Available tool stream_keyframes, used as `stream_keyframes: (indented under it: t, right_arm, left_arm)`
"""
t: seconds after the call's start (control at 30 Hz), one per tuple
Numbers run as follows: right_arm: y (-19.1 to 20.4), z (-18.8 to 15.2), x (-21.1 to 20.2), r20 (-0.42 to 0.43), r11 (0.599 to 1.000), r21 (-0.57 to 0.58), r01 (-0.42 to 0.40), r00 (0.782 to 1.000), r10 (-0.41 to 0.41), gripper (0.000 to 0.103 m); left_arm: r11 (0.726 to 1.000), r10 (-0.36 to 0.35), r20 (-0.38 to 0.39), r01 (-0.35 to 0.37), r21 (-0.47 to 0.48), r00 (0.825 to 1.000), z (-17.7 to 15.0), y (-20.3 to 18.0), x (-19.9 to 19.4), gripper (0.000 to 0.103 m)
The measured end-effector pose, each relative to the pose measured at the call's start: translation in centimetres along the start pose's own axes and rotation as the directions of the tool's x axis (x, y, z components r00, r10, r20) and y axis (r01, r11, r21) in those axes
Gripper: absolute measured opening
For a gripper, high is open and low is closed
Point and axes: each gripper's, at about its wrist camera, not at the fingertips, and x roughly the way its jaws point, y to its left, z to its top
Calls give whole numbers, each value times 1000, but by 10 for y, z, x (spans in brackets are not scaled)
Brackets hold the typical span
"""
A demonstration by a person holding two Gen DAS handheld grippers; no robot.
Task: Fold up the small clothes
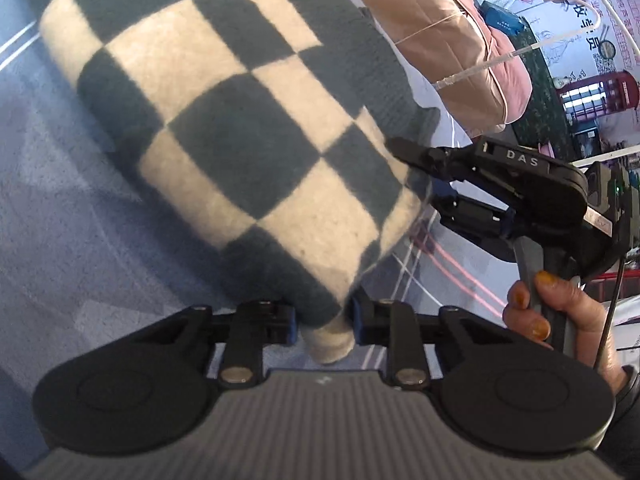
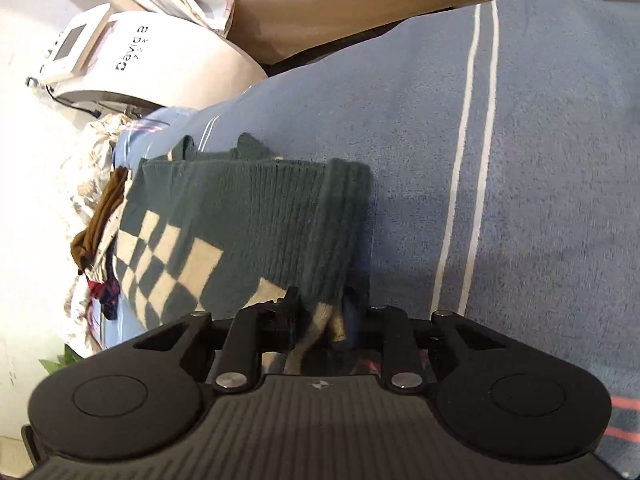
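Note:
A small knitted garment [image 1: 224, 120] in a dark teal and cream checker pattern lies on a blue striped blanket [image 1: 60, 220]. My left gripper [image 1: 323, 322] is shut on one corner of it, the cloth bunched between the blue pads. In the left wrist view my right gripper [image 1: 420, 178] bites the garment's edge to the right, held by a hand [image 1: 560, 308]. In the right wrist view the right gripper [image 2: 322, 312] is shut on the teal ribbed hem of the same garment [image 2: 248, 220], which stretches away to the left.
The blue blanket [image 2: 520, 160] with white stripes covers the surface on the right. A pile of other clothes [image 2: 100, 240] lies at the left edge. A white machine [image 2: 132, 60] stands beyond. A pink-brown cushion [image 1: 440, 40] and a thin cable [image 1: 500, 56] sit behind the garment.

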Motion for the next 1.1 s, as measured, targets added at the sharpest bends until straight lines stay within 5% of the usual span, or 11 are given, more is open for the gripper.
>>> stream_keyframes:
  t: [0.13,0.3,0.5,0.8,0.93,1.0,1.07,1.1]
  right_arm:
    - [14,2,-6,37,998,-2,58,998,-58,20]
    - [46,9,-17,63,998,49,50,997,-53,18]
    - [138,37,-7,59,999,25,-32,998,30,18]
    - [292,55,146,21,984,-175,46,999,-43,18]
    - [327,57,206,1,970,-212,121,992,-123,19]
    - [334,56,228,-9,969,-206,139,990,-144,32]
    - [340,54,235,-7,976,-200,84,996,-88,54]
    - [344,52,234,-8,978,-202,52,998,-55,57]
  left_arm:
    - [999,-33,-8,33,-27,999,10,0,-8,20]
    - [992,-88,-8,87,-87,996,33,3,-40,19]
    - [963,-157,91,173,-209,983,98,44,-111,19]
    - [965,19,206,36,-261,978,214,156,-198,19]
    - [945,82,156,-27,-327,984,249,208,-208,24]
    - [950,113,167,-57,-308,979,259,222,-217,27]
    - [955,173,208,-112,-276,963,263,226,-233,51]
    - [955,217,240,-155,-251,946,264,223,-243,55]
